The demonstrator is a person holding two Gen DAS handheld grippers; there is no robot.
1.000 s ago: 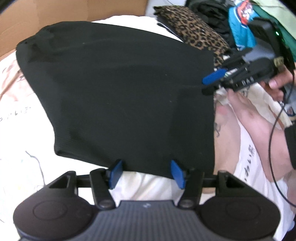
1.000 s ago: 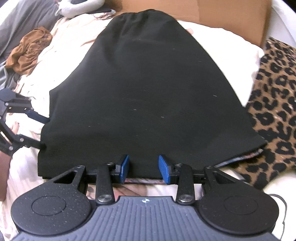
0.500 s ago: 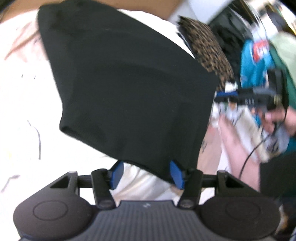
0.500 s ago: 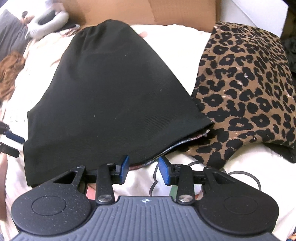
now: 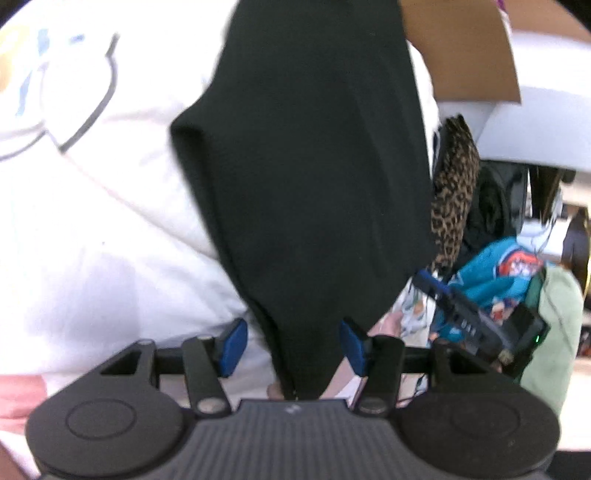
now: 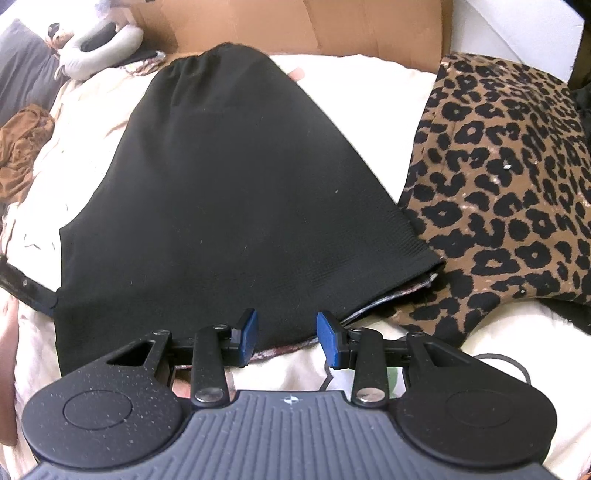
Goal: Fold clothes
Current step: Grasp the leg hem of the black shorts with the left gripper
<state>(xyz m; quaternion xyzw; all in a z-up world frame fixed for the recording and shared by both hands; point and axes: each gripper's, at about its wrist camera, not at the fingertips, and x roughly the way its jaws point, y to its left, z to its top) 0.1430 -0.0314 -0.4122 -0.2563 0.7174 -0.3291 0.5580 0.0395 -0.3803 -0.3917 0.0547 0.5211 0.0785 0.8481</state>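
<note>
A black knit garment (image 6: 229,192) lies spread flat on the pale bedding (image 6: 369,96), narrowing toward the far end. Over its near hem sits my right gripper (image 6: 287,338), open, the hem's edge just reaching between the blue pads. In the left wrist view the same black garment (image 5: 317,166) runs away from me, and its near corner passes between the blue pads of my left gripper (image 5: 291,347). Those pads stand apart and do not press the cloth. The right gripper (image 5: 428,282) shows beside the garment's right edge. One finger (image 6: 29,293) of the left gripper touches the garment's left side.
A leopard-print cloth (image 6: 498,177) lies right of the black garment, touching its corner. Cardboard (image 6: 314,26) stands behind the bed. A brown garment (image 6: 18,147) and a grey neck pillow (image 6: 99,48) sit at the far left. Teal clothing (image 5: 498,273) and a pale green cloth (image 5: 557,332) are piled at the right.
My left gripper has rolled and dropped toward the garment's corner, which now sits between its pads. The right gripper has shifted right, bringing the leopard cloth into view.
</note>
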